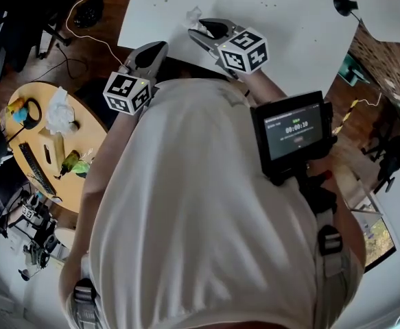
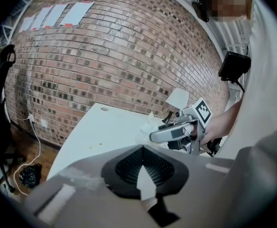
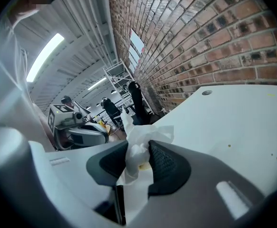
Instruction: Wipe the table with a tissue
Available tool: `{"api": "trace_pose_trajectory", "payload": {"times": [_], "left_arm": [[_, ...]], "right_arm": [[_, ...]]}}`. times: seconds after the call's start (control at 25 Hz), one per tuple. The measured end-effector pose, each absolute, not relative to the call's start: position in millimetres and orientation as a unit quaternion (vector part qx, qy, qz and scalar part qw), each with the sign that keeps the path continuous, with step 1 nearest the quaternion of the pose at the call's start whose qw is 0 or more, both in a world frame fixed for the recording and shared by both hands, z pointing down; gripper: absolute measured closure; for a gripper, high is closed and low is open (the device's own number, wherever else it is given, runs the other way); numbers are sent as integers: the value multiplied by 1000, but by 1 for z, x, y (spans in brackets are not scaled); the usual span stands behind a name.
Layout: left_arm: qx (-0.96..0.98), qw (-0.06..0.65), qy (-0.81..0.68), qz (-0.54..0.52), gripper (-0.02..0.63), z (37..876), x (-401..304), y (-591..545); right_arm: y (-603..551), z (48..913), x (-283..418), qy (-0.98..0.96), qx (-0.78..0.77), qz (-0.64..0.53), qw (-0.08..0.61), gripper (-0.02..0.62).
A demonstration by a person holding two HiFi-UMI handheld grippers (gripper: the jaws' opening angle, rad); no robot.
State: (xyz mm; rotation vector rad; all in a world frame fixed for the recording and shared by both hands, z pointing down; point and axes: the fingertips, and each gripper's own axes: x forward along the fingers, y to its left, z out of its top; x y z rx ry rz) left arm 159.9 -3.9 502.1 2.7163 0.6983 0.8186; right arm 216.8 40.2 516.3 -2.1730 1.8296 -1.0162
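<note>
**A:** Where is the tissue?

**B:** The tissue (image 3: 145,136) is white and crumpled. It sits right between the jaws of the right gripper (image 3: 140,148). A tuft sticks up past the jaw tips and a tail hangs down behind the pads.

**A:** So the jaws are on it?

**B:** Yes. They stand part way apart, the wad fills the gap, and both dark ribbed pads press into it.

**A:** And where is that on the table?

**B:** In the head view the paper shows at the right gripper's tips, over the near left part of the white table (image 1: 289,19). I cannot tell whether it touches the top.

**A:** What about the other gripper?

**B:** The left gripper (image 2: 142,148) has its pad tips together with nothing between them. In the head view it lies just to the left of the right gripper, by the table's near edge. It is apart from the tissue.

**A:** Anything else close by?

**B:** In the right gripper view a few small specks (image 3: 229,145) dot the tabletop to the right of the tissue. A brick wall (image 2: 105,56) runs along the far side.
</note>
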Motion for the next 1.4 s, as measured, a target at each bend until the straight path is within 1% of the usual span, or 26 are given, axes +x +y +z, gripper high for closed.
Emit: {"api": "trace_pose_trajectory", "payload": {"times": [0.32, 0.56, 0.68, 0.92, 1.4], "left_arm": [[925, 139, 226, 271, 601, 511, 167, -46], [926, 160, 222, 259, 601, 512, 175, -60], [925, 169, 216, 264, 601, 522, 176, -70], [926, 193, 200, 258, 601, 529, 171, -84], [928, 205, 171, 260, 601, 540, 159, -123]], "right_arm": [[8, 527, 224, 587, -728, -354, 32, 471], [-2, 536, 239, 573, -728, -376, -11, 472], [-13, 545, 247, 571, -725, -383, -38, 471], [-29, 563, 264, 570, -718, -383, -115, 471], [-56, 596, 288, 553, -690, -426, -193, 471]]}}
